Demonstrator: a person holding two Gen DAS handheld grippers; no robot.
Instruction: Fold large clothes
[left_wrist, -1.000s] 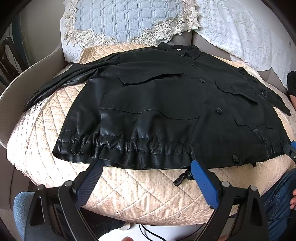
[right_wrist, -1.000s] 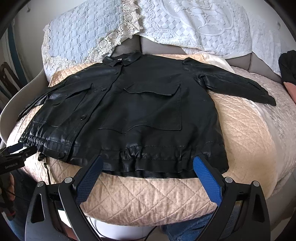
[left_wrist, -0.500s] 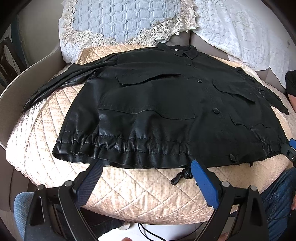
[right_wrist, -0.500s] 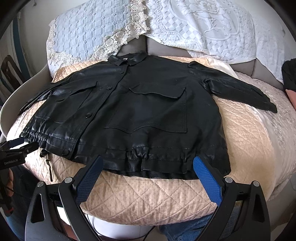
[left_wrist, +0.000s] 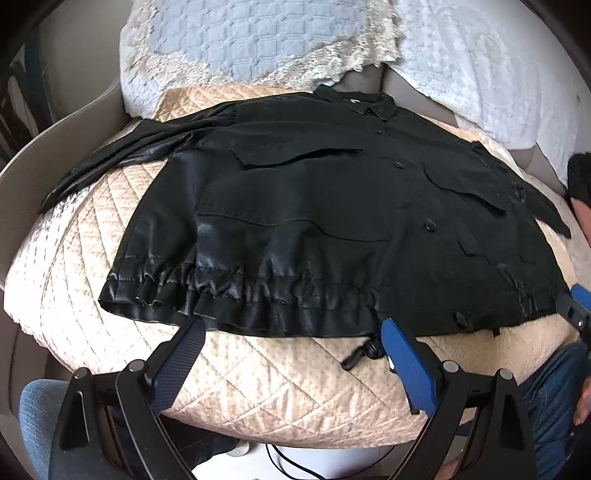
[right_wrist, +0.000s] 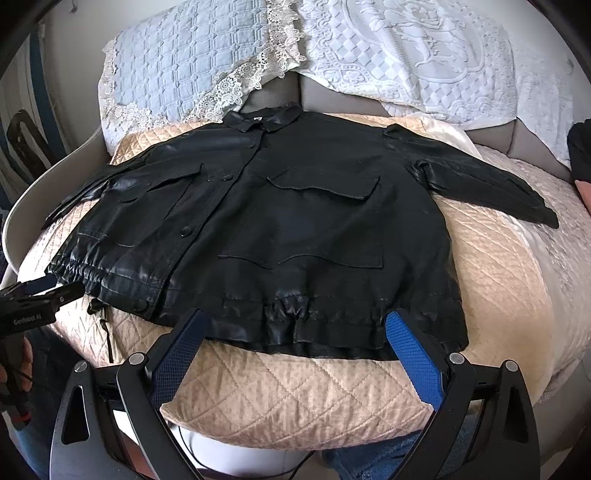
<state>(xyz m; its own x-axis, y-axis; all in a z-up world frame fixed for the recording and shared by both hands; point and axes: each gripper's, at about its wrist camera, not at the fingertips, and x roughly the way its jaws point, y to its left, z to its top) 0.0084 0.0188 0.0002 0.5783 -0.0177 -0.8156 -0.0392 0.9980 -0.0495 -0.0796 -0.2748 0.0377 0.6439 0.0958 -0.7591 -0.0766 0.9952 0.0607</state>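
Your black jacket (left_wrist: 332, 221) lies spread flat, front up and buttoned, on the beige quilted cover (left_wrist: 258, 387) of the bed, collar (right_wrist: 262, 120) toward the pillows and gathered hem (left_wrist: 258, 299) toward you. Both sleeves stretch out sideways from the jacket; the one on your right (right_wrist: 487, 184) reaches across the cover. A drawstring toggle (left_wrist: 360, 356) hangs just below the hem.

Your left tool (left_wrist: 291, 332) sits at the hem with its blue pads spread wide, holding nothing; the tips are right at the hem's edge. Your right tool (right_wrist: 295, 325) does the same farther along the hem, jaws wide apart and empty.

Beyond the jacket's collar rest a pale blue lace-edged pillow (right_wrist: 184, 74) and a white embossed one (right_wrist: 424, 55).
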